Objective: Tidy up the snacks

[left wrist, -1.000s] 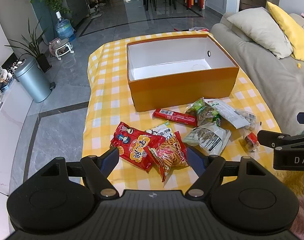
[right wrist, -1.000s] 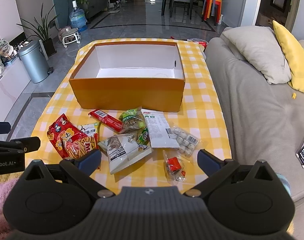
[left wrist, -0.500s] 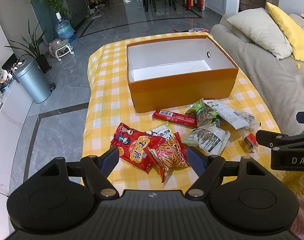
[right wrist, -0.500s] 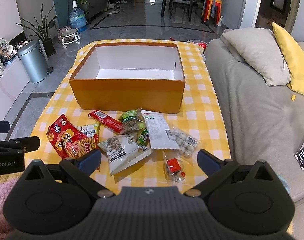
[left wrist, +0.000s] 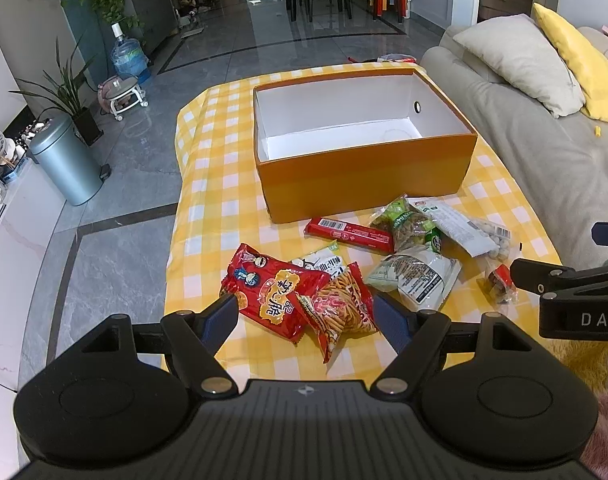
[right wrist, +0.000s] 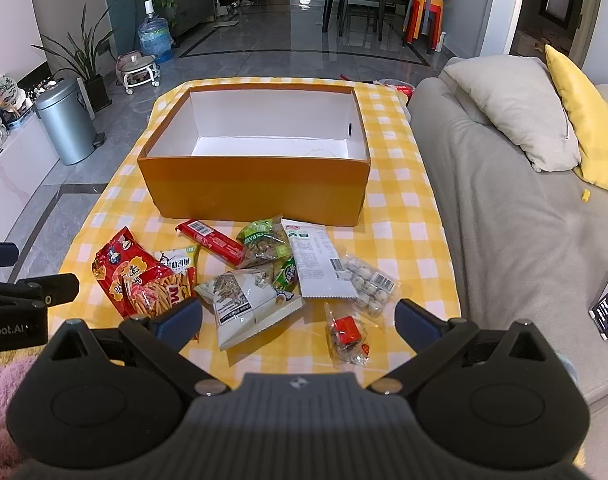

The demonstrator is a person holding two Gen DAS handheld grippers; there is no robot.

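Left wrist view first: the left tongs [left wrist: 306, 318] are spread wide with nothing between them, hovering over the near edge of the desk [left wrist: 212, 200] with its yellow checkered cloth. Right in front of them sit a red chip bag [left wrist: 270, 290] and a red pack of stick snacks [left wrist: 342, 306] overlapping it. Behind those there's a long red bar [left wrist: 350, 234], a green nut pack [left wrist: 404, 222], a white-and-grey pouch [left wrist: 418, 276] and a small clear packet with something red inside [left wrist: 500, 282]. The orange box [left wrist: 368, 176] stands open further back, white inside, no snacks in it. The right tongs [left wrist: 556, 280] poke in from the right edge; can't tell from here how they're set

Right wrist view: the right tongs [right wrist: 298, 322] are also wide open and holding nothing, above the white-and-grey pouch [right wrist: 248, 302] and the small clear packet [right wrist: 346, 334]. A flat white sachet [right wrist: 322, 262] lies beside a clear pack of little white balls [right wrist: 368, 284]. The orange box [right wrist: 256, 182] is just beyond the pile, with the grey sofa [right wrist: 504, 220] to the right
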